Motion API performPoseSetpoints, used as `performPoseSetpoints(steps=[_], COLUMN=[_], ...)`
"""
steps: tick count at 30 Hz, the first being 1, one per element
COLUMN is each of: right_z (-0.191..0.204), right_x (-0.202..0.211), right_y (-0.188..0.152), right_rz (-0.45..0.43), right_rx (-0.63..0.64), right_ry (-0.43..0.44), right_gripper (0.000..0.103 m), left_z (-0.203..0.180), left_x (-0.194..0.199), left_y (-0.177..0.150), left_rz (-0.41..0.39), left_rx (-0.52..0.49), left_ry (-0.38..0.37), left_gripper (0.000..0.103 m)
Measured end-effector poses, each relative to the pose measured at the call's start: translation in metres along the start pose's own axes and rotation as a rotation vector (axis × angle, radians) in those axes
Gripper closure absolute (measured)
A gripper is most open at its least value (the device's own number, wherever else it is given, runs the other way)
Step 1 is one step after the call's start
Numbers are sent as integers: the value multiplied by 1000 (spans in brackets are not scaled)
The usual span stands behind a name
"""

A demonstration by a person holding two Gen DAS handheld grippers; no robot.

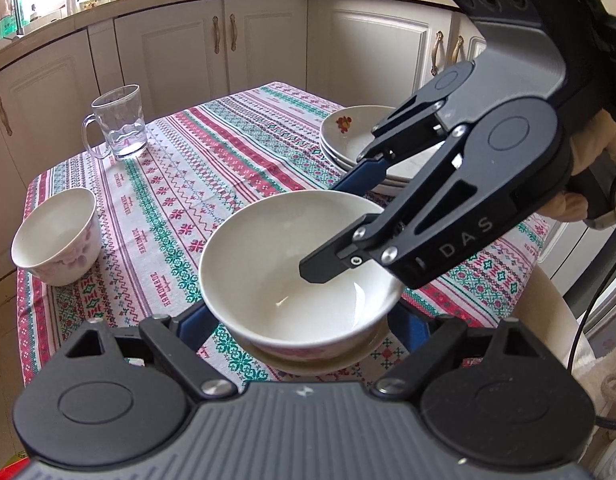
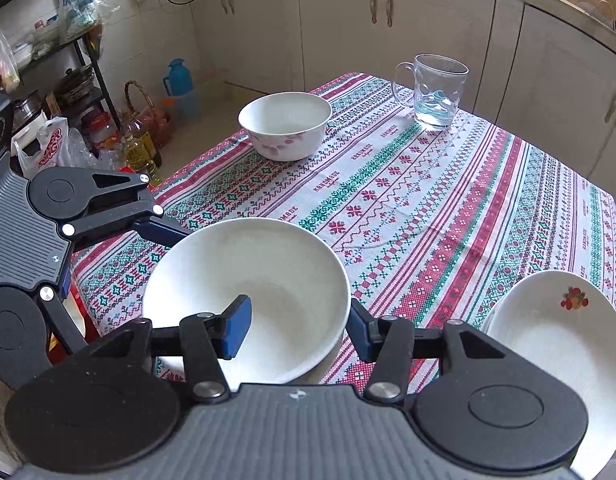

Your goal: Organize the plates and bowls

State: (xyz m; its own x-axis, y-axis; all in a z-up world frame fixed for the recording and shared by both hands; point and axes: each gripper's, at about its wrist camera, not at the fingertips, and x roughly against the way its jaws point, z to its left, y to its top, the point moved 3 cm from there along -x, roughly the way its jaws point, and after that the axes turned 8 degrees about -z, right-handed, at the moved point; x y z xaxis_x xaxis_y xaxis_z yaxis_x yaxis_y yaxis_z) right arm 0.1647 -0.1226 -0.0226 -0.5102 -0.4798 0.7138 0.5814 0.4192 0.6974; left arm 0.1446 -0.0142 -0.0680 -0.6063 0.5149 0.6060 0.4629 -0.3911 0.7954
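The bowl [image 2: 244,300] is gripped at its rim by the right fingers [image 2: 238,332]; left fingers [image 1: 192,320] are spread wide around it, apparently not pressing

White bowl [image 2: 248,300] at 6 o'clock; second white bowl [image 2: 286,126], pink floral print, at 11; tablecloth [image 2: 427,216] red/green/white cross-stitch bands; plate [image 2: 563,340] at 4, red-orange flower motif.

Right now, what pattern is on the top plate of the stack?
A red-orange flower motif on the white top plate, best seen from the right wrist.
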Motion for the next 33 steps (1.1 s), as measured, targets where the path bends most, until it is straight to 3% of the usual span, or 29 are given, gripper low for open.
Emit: performPoseSetpoints(steps=[8,12,17,28,33], right_z=[0,1,5,10,11], right_x=[-3,-2,3,15,14], right_y=[-4,-6,-6,3,21], right_rz=[11,12,8,-14,-32], right_rx=[12,23,47,86,92], right_ry=[-8,-8,-18,-40,-43], right_gripper=[44,29,16,9,9], left_z=[3,1,2,31,54], left_x=[-2,0,8,43,53], left_y=[0,-1,-2,-15,-20], left_rz=[1,-8,-17,-53,-81], left_rx=[7,-19,-19,68,108], left_ry=[-20,-10,-3,48,113], left_gripper=[11,8,7,6,6])
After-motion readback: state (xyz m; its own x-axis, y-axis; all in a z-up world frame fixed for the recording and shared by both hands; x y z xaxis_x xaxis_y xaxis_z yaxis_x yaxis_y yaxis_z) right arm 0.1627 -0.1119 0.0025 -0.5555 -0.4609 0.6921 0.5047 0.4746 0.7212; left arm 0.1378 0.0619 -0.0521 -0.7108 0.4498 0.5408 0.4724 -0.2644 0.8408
